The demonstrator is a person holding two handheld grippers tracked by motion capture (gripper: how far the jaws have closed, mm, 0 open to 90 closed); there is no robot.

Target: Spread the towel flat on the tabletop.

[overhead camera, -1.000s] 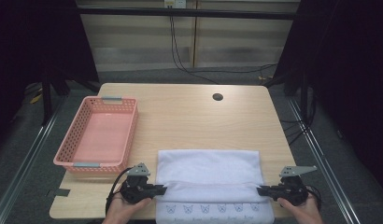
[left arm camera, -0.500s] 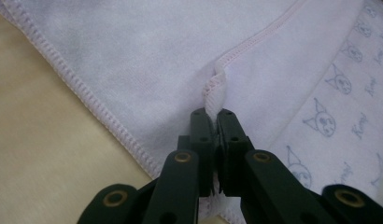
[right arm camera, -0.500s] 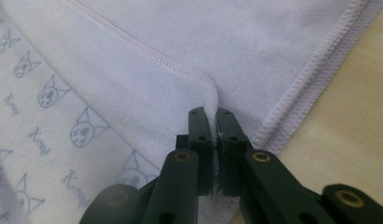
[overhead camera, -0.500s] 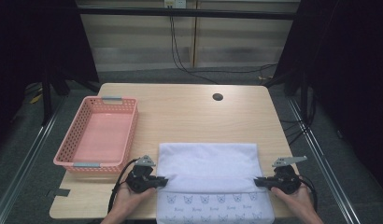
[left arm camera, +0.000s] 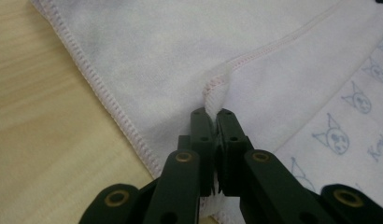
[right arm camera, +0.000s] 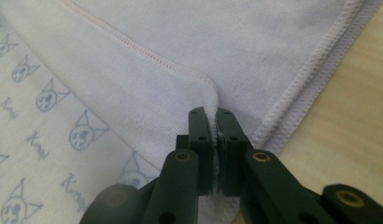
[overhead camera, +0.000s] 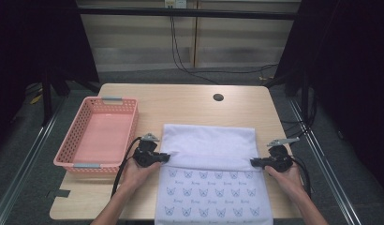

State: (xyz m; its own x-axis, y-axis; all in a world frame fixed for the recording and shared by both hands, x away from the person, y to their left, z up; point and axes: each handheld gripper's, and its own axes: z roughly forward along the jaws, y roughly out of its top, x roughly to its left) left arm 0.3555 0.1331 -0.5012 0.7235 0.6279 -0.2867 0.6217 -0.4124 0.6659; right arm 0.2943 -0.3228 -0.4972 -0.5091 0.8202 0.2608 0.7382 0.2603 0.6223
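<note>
The white towel (overhead camera: pixel 211 176) lies across the lower middle of the high view on the desk (overhead camera: pixel 190 101), its far part folded over toward the person. It looks light, soft and limp, likely to sag and slide between holds. The left tool (overhead camera: pixel 166 157) and right tool (overhead camera: pixel 254 161) each pinch a hemmed corner of the fold, the firmest place to hold.

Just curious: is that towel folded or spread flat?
Partly folded: the towel's plain upper layer lies doubled over the cat-printed part.
</note>
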